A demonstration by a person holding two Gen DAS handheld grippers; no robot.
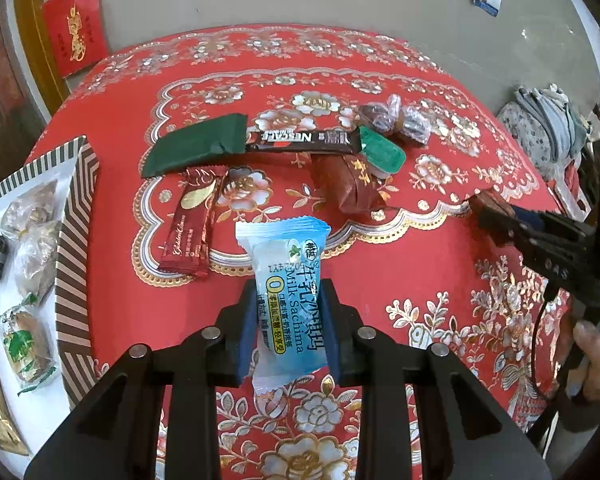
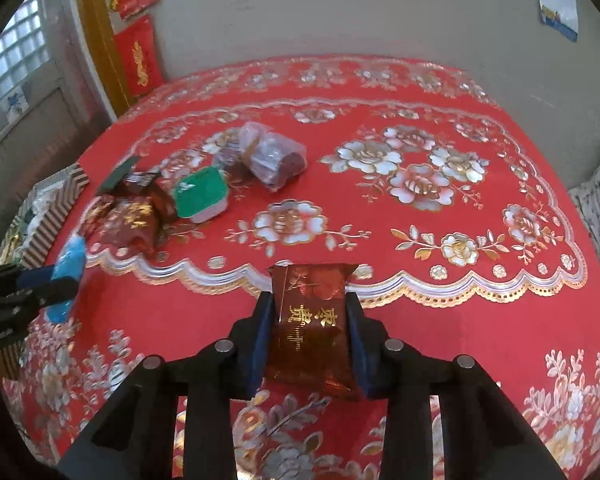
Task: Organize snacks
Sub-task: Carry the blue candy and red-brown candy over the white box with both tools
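My left gripper (image 1: 290,312) is shut on a blue Milk Sachima packet (image 1: 286,280) and holds it above the red tablecloth. It also shows at the left of the right wrist view (image 2: 66,276). My right gripper (image 2: 310,320) is shut on a red-brown snack packet with gold characters (image 2: 310,320); it shows at the right of the left wrist view (image 1: 496,220). Loose snacks lie on the table: a dark green wrapper (image 1: 196,144), a Nescafe stick (image 1: 300,140), a red Golden sachet (image 1: 190,220), a red-brown packet (image 1: 348,184), a green-lidded cup (image 1: 382,154) and clear-wrapped snacks (image 1: 396,120).
A striped box (image 1: 74,240) at the left table edge holds several wrapped snacks (image 1: 28,240). The red flowered tablecloth (image 2: 420,300) covers the table. A wall stands behind, with red hangings (image 1: 74,28) at left. Folded cloth (image 1: 548,124) lies off the table's right.
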